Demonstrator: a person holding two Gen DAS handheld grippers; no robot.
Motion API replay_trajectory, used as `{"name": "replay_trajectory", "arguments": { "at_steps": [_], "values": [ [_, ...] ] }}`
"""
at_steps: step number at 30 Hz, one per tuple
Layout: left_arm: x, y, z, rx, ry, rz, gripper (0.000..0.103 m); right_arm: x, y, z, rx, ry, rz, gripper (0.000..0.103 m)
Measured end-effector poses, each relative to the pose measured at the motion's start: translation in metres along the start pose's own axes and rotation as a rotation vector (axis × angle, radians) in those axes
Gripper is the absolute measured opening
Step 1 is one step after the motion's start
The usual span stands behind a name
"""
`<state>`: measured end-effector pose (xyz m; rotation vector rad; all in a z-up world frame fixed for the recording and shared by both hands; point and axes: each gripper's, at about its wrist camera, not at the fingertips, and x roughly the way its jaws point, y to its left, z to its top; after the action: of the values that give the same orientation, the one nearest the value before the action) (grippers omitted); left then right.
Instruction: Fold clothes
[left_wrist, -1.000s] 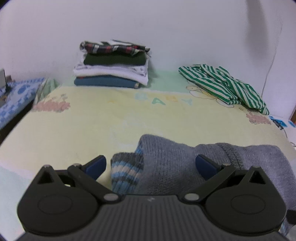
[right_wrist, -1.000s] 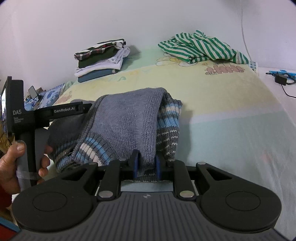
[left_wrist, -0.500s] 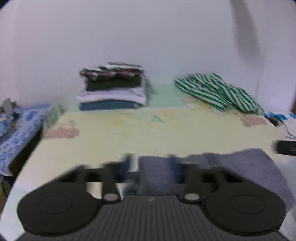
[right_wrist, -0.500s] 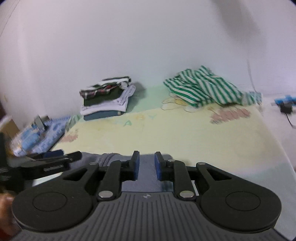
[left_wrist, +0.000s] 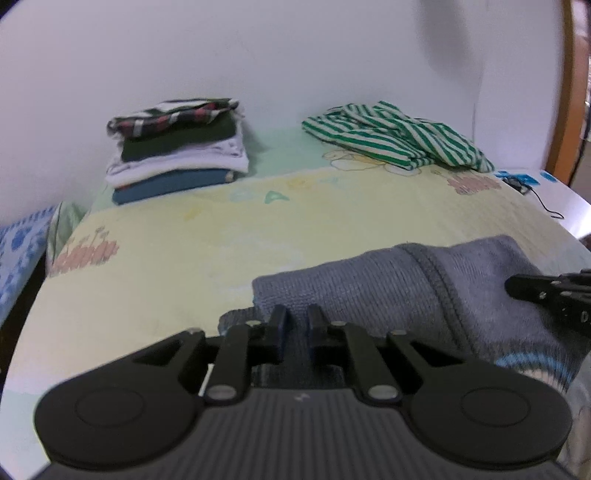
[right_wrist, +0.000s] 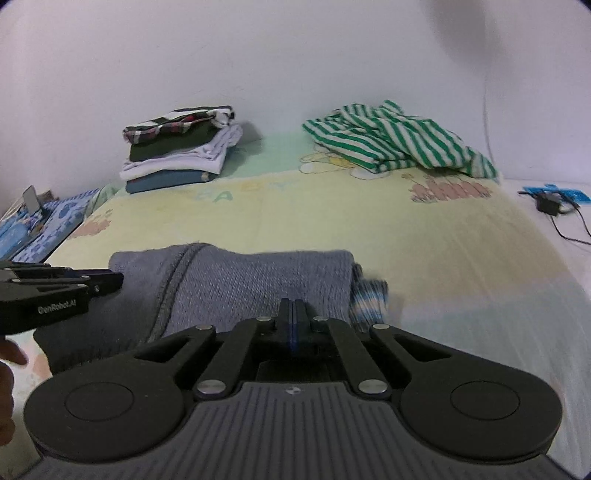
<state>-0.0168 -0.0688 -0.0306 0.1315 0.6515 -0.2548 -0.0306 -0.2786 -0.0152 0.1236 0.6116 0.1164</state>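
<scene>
A grey knit sweater (left_wrist: 369, 295) with blue-and-white striped cuffs (left_wrist: 535, 363) lies folded on the yellow bed sheet (left_wrist: 184, 266). My left gripper (left_wrist: 297, 314) sits at its near left edge. A fold of knit shows in the narrow gap between the fingers, and the jaws are easing open slightly. In the right wrist view the sweater (right_wrist: 258, 284) lies flat. My right gripper (right_wrist: 294, 306) hovers over its near edge, and its jaws are closing until the pads meet with no cloth between them. Each gripper shows in the other's view: left gripper (right_wrist: 110, 280), right gripper (left_wrist: 517, 286).
A stack of folded clothes (right_wrist: 177, 147) stands at the back left against the white wall. A crumpled green-and-white striped garment (right_wrist: 399, 140) lies at the back right. A charger and cable (right_wrist: 550, 203) rest at the right edge, blue patterned cloth (right_wrist: 48, 221) at the left.
The right gripper let go of the raised sweater, which now lies flat, and its pads closed together. The left gripper went from wide open around the cuff to nearly closed on the knit.
</scene>
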Motion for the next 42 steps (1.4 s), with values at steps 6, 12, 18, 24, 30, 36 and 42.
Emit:
{"name": "replay_trajectory", "arguments": {
  "at_steps": [6, 12, 18, 24, 30, 36, 42],
  "values": [
    [-0.003, 0.009, -0.006, -0.011, -0.016, -0.055, 0.009, -0.012, 0.012, 0.013, -0.018, -0.008, -0.083, 0.0],
    [-0.006, 0.006, -0.009, 0.023, -0.022, -0.042, 0.015, 0.022, 0.019, 0.044, -0.02, -0.025, -0.06, 0.007],
    [-0.001, 0.036, -0.008, -0.185, 0.04, -0.023, 0.069, 0.04, -0.009, 0.033, 0.0, 0.017, -0.051, 0.005],
    [0.0, 0.042, -0.005, -0.3, 0.054, -0.004, 0.069, 0.034, -0.02, 0.027, 0.024, 0.013, 0.005, 0.005],
    [-0.002, 0.032, -0.004, -0.292, 0.059, 0.088, 0.084, 0.025, -0.028, 0.03, 0.043, 0.032, 0.074, 0.009],
    [-0.004, 0.034, -0.004, -0.323, 0.081, 0.123, 0.09, 0.008, -0.022, 0.023, -0.054, 0.035, 0.098, 0.015],
    [-0.008, 0.034, -0.006, -0.29, 0.092, 0.121, 0.098, -0.01, -0.015, 0.011, -0.182, 0.03, 0.078, 0.029]
  ]
}}
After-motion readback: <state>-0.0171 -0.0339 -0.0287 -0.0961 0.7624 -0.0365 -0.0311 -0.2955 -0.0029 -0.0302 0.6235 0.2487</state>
